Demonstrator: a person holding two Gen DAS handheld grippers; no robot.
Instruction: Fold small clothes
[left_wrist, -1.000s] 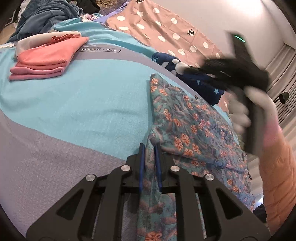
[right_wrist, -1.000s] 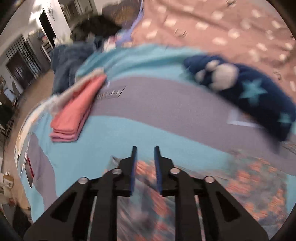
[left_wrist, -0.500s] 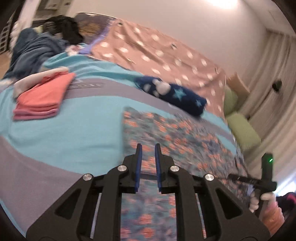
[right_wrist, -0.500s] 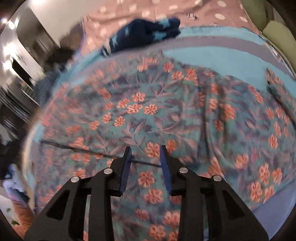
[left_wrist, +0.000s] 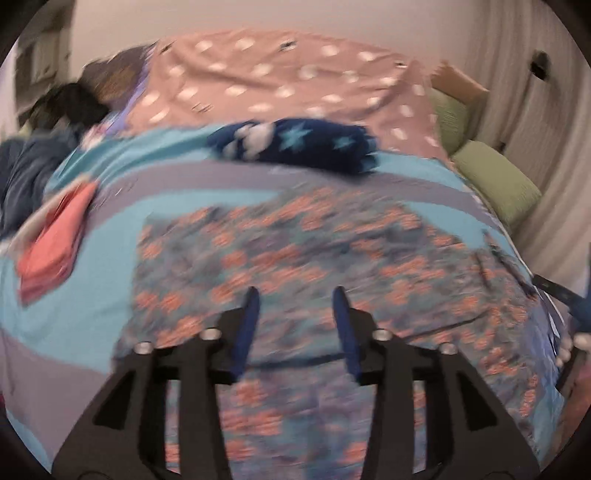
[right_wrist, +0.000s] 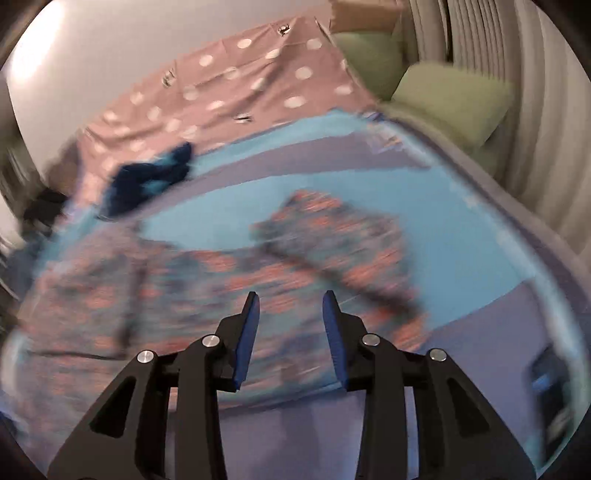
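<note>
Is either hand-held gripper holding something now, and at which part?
Nothing is held. The left hand-held gripper and the right hand-held gripper have just been opening, empty, above the floral garment.

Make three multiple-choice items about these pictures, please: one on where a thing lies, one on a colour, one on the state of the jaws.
1. Where does the folded pink pile lie in the left wrist view?
A. To the left of the floral garment
B. On top of the floral garment
C. On the green cushion

2. What colour are the flowers on the floral garment?
A. Yellow
B. Orange
C. White

3. How do the jaws of the left gripper stand?
A. Clamped on the floral garment
B. Clamped on the star-patterned cloth
C. Open, with nothing gripped

Answers:
1 A: the folded pink pile rests on the blue blanket, apart from the floral garment and left of it.
2 B: orange blooms cover its teal cloth.
3 C: the left gripper shows a clear gap; its jaws have just been opening, with no cloth pinched.
</note>
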